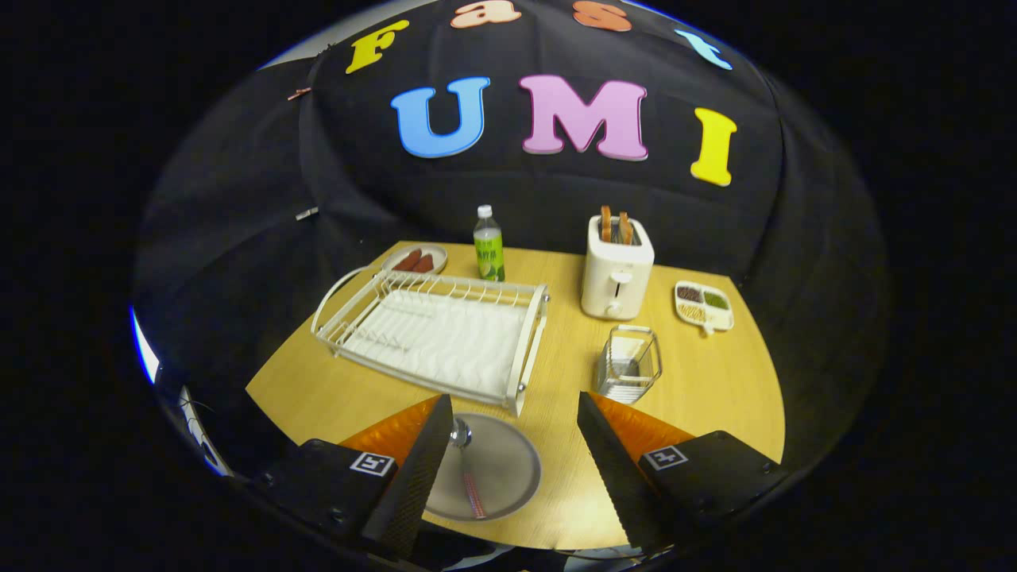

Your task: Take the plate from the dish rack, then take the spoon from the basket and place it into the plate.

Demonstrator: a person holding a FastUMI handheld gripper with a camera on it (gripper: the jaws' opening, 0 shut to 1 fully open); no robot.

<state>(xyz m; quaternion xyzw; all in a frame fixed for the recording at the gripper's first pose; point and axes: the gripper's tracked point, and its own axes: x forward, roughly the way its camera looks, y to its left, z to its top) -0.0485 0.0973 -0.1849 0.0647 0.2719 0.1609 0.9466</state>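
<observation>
- The round, flat grey metal plate (496, 469) sits on the light wooden table (715, 389), between the fingers and closer to the left one.
- A shiny metal spoon with a red-patterned handle (467, 469) lies on the plate, bowl end at 12 o'clock.
- The gripper (515, 417) hangs above with its fingers spread wide, gripping nothing.
- At 12 o'clock from the plate is the white wire dish rack with a ribbed tray (433, 334).
- At 2 o'clock is the clear wire-framed basket (629, 364).
- Further back: glossy white toaster with toast (616, 266), green-labelled plastic bottle (488, 245), small divided snack tray (704, 305), small dish of sausages (416, 259).
</observation>
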